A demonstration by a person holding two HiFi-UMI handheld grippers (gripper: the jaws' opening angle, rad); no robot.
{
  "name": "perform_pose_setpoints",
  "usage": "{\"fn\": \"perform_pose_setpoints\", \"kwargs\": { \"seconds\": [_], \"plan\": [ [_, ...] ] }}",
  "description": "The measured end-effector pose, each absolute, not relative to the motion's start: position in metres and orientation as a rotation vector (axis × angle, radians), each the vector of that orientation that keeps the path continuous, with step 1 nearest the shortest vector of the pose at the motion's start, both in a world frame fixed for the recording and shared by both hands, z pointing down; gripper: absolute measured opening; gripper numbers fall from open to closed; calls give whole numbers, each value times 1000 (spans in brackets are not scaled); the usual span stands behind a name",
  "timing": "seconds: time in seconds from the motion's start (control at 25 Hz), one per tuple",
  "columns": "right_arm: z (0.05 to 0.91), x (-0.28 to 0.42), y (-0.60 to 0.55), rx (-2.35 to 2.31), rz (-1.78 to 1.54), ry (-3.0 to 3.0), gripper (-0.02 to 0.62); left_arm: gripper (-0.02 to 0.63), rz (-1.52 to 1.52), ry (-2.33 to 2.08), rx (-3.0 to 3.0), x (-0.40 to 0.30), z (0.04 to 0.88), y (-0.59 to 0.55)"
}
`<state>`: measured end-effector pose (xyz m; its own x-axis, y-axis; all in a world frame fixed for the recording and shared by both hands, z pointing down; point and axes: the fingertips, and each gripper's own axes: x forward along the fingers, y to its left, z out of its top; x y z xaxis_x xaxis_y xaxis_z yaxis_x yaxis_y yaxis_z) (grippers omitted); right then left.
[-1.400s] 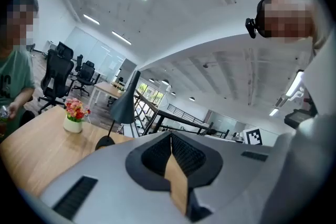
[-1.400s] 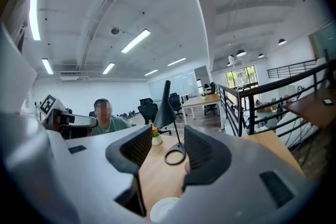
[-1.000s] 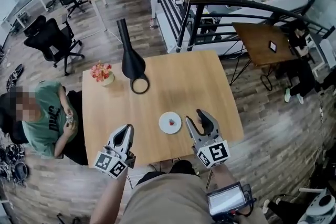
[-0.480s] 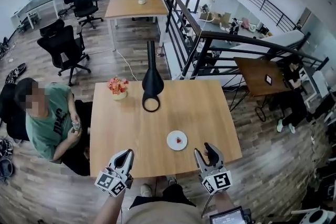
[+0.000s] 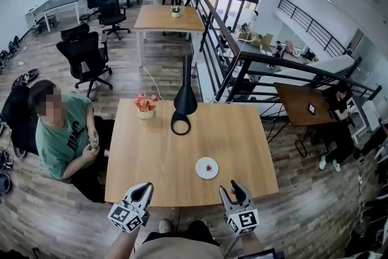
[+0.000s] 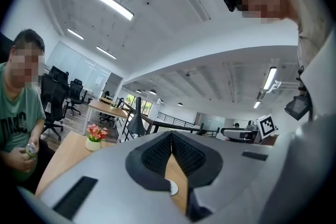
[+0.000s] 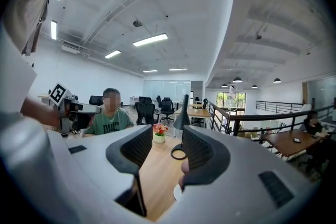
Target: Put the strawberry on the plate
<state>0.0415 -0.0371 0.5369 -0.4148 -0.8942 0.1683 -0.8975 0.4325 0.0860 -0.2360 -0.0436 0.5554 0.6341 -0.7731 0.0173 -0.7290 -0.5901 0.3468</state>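
The small red strawberry (image 5: pixel 208 167) is found on the round white plate (image 5: pixel 199 166); therefore the right tongs (image 5: pixel 230 190) are held spread and empty, the left tongs (image 5: pixel 144 188) pressed together.

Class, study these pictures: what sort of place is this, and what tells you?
Probably an open-plan office on a mezzanine: black swivel chairs, several wooden tables, and a black railing overlooking a lower level.

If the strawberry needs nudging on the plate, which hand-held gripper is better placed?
Right, probably: the right hand-held gripper is nearest the plate, jaws open and empty; the left hand-held gripper is farther off, jaws together.
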Motion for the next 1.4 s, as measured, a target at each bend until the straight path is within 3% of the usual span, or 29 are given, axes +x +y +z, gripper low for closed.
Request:
{"fn": "perform_pose_setpoints", "kwargs": {
  "seconds": [0.36,0.96,1.4],
  "plan": [
    [568,47,-25,1455,73,-2507,186,3,-167,-1250,2397,-244,585,-5],
    [575,134,22,1480,153,-2566,186,3,-124,-1308,2371,-148,574,50],
    [580,171,49,1429,151,-2612,186,3,-102,-1424,2303,-125,580,100]
  ]
}}
